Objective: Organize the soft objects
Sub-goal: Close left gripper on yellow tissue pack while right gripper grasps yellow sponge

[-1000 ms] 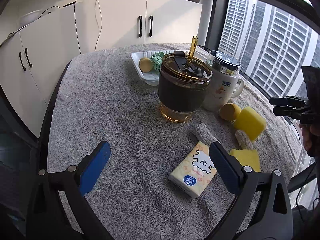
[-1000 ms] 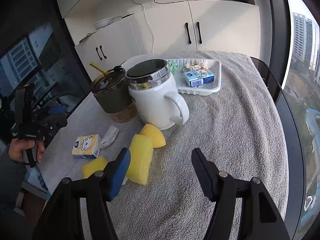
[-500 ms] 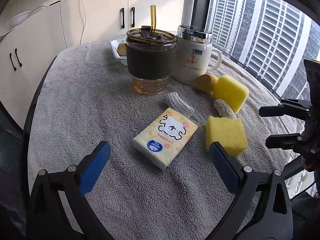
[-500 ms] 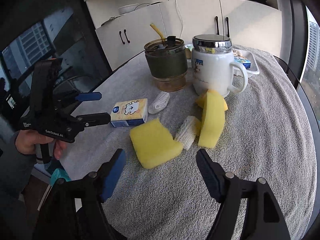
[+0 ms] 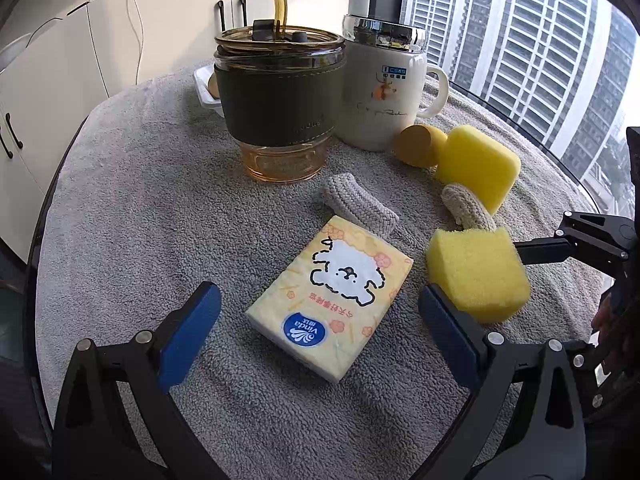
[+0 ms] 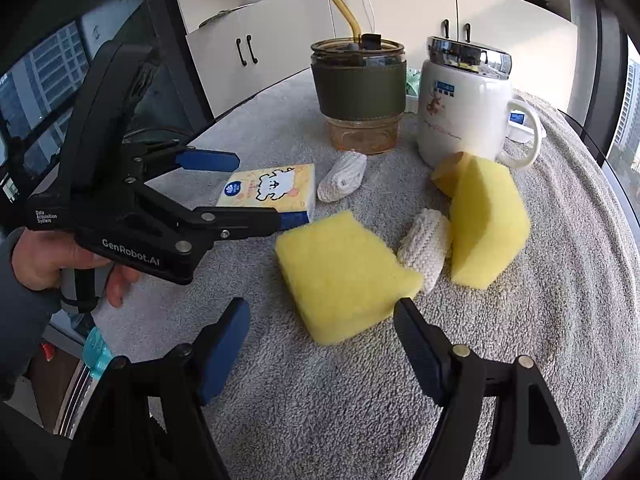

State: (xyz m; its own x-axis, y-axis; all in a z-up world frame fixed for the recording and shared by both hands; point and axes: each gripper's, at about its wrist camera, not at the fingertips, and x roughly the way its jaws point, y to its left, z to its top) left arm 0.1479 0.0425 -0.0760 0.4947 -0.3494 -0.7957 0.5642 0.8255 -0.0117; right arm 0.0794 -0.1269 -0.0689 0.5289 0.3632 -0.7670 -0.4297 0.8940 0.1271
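A yellow tissue pack with a dog drawing lies on the grey towel; my left gripper is open around its near end, not touching. It also shows in the right wrist view. A flat yellow sponge lies just ahead of my open, empty right gripper; it also shows in the left wrist view. A second yellow sponge stands on edge. Two knitted rolls and an orange foam piece lie near them.
A dark-sleeved glass tumbler with a straw and a white lidded mug stand behind the soft things. A white tray is partly hidden behind them. The towel-covered table's edge curves at left. Windows lie to the right.
Both grippers have moved lower and closer to the table: the left over the tissue pack, the right toward the flat sponge. Nothing on the table has moved.
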